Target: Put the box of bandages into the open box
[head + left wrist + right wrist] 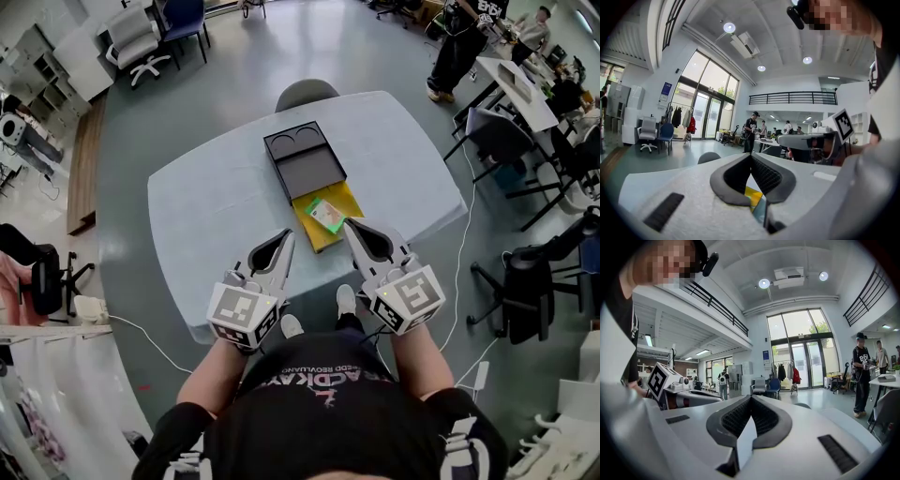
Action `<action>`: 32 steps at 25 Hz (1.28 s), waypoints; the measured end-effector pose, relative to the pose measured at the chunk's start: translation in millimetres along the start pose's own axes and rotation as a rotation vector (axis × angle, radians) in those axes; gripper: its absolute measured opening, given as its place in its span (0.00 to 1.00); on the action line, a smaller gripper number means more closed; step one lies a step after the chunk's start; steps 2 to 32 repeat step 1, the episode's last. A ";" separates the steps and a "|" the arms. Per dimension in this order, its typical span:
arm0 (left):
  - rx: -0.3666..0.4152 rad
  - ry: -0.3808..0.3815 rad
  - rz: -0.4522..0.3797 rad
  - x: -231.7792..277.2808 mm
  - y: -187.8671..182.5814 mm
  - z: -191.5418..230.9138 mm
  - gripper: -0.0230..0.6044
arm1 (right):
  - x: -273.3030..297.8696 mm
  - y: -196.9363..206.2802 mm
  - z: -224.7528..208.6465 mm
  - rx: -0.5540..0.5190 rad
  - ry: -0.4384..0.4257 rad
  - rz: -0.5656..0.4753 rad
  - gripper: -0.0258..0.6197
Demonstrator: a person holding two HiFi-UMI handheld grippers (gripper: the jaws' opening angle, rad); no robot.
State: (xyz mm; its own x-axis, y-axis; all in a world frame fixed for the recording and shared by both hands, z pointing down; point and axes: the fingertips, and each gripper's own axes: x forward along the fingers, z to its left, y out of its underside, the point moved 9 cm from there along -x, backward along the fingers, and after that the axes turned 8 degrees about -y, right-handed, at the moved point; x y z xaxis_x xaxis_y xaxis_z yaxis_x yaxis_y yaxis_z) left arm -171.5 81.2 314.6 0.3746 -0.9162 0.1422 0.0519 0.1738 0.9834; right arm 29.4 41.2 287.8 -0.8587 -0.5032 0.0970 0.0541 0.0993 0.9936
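The box of bandages [327, 215], green and white, is seen flat on a yellow panel [311, 232] that butts against the near end of the dark box [305, 159], which lies open on the table [206, 197] w/ its tray bare. Whether the yellow panel is part of that open box or a separate lid can't be settled from the head view. If it is part of the box, the bandages already lie where the task wants them; if the dark tray is the target, they lie just short of it, on the person's side. Both tongs are held low at the near table edge. The left gripper [289, 234] is pinched to, tips meeting, nothing between them; the same is read in its own view [750, 154], where only a sliver of the yellow panel [752, 196] shows below the jaws. The right gripper [347, 225] is likewise closed and empty, w/ pale tabletop seen below its tips [751, 397]. The relation that matters: the bandage box lies ahead of and between the two tips, but the R tip is just beside its right edge, whereas the L tip is off the panel's left edge, so R is nearer. The box's long axis appears to run askew, approx. far-left to near-right, though it is small in view.
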 end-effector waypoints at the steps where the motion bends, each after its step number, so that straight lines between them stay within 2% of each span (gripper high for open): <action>1: 0.000 -0.001 0.000 -0.2 -0.2 0.8 0.06 | 0.5 -0.1 -0.1 0.001 0.000 0.000 0.06; 32: 0.000 -0.001 0.000 -0.2 -0.2 0.8 0.06 | 0.5 -0.1 -0.1 0.001 0.000 0.000 0.06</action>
